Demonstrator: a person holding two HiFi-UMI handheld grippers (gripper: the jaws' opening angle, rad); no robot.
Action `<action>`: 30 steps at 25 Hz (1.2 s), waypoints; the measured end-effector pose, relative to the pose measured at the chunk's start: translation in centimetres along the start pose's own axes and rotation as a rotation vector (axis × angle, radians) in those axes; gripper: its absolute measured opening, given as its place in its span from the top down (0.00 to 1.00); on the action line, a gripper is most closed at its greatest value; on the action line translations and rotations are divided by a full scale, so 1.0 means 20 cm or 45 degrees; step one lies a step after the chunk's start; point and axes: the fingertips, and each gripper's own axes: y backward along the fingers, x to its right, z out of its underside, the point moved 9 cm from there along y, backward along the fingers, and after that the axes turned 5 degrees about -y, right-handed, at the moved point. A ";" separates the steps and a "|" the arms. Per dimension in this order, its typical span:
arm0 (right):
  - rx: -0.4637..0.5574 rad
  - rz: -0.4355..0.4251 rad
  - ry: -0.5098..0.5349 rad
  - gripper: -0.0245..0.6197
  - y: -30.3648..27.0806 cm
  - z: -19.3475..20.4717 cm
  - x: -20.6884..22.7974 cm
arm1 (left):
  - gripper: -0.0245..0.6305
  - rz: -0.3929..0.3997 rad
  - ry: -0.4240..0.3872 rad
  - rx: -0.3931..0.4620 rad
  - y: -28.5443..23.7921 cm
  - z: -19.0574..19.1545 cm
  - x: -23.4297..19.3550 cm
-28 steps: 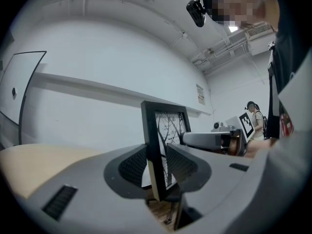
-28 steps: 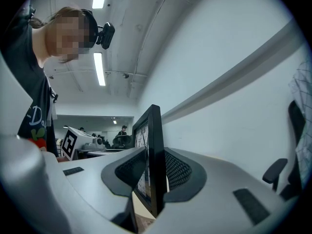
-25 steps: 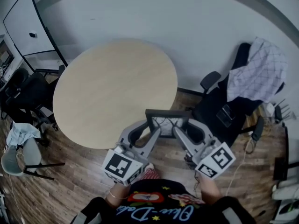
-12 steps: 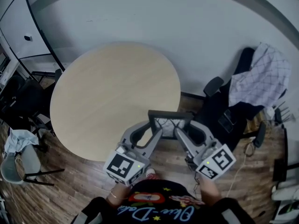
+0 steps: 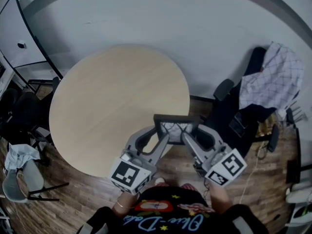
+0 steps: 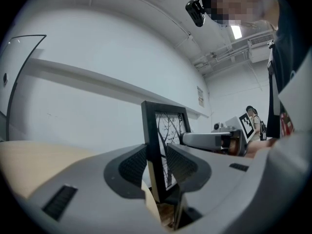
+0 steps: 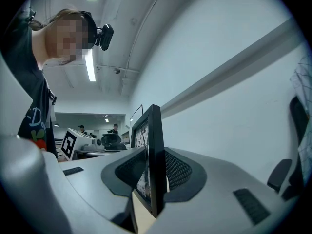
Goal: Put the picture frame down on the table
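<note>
A small black picture frame (image 5: 175,125) with a branch drawing stands upright in the air, just past the near right rim of the round beige table (image 5: 112,101). My left gripper (image 5: 163,138) is shut on the frame's left side, and my right gripper (image 5: 185,137) is shut on its right side. In the left gripper view the picture frame (image 6: 163,145) sits pinched between the grey jaws, with the right gripper behind it. The right gripper view shows the picture frame (image 7: 153,155) edge-on between its pads.
A black office chair (image 5: 243,116) draped with a checked cloth (image 5: 270,79) stands to the right. More dark chairs (image 5: 22,111) and a whiteboard (image 5: 22,43) are at the left. The floor (image 5: 73,199) is wood planks. A white wall lies beyond the table.
The table has drifted slightly nearer and rightward in the head view. Both grippers keep the frame in the same hold.
</note>
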 end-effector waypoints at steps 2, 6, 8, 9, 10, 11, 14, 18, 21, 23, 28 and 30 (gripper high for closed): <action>-0.013 -0.002 -0.001 0.83 -0.01 0.01 0.01 | 0.79 -0.001 0.016 0.010 -0.01 0.01 -0.01; -0.031 -0.014 0.004 0.83 -0.02 0.01 0.05 | 0.79 -0.014 0.042 0.029 -0.05 0.02 -0.01; -0.036 -0.028 0.007 0.83 -0.03 0.00 0.09 | 0.79 -0.028 0.041 0.030 -0.07 0.02 -0.02; -0.035 -0.037 0.006 0.83 -0.04 0.00 0.10 | 0.79 -0.035 0.036 0.030 -0.08 0.02 -0.02; -0.031 -0.049 0.002 0.83 -0.05 0.00 0.13 | 0.79 -0.046 0.029 0.030 -0.09 0.01 -0.02; -0.026 -0.064 -0.002 0.83 -0.06 -0.01 0.15 | 0.79 -0.060 0.023 0.031 -0.11 0.01 -0.03; -0.024 -0.125 -0.013 0.83 -0.12 -0.02 0.21 | 0.79 -0.123 0.019 0.027 -0.14 0.00 -0.05; -0.037 -0.221 -0.026 0.83 -0.19 -0.04 0.33 | 0.79 -0.214 0.013 0.016 -0.21 -0.01 -0.07; -0.059 -0.296 -0.055 0.83 -0.24 -0.05 0.41 | 0.79 -0.287 0.014 -0.005 -0.26 -0.02 -0.09; -0.073 -0.340 -0.055 0.83 -0.28 -0.07 0.46 | 0.79 -0.331 0.019 -0.006 -0.29 -0.02 -0.10; -0.083 -0.423 -0.037 0.83 -0.36 -0.10 0.62 | 0.79 -0.417 0.007 -0.008 -0.40 -0.04 -0.13; -0.087 -0.456 -0.038 0.83 -0.39 -0.11 0.67 | 0.79 -0.450 0.001 -0.012 -0.43 -0.04 -0.13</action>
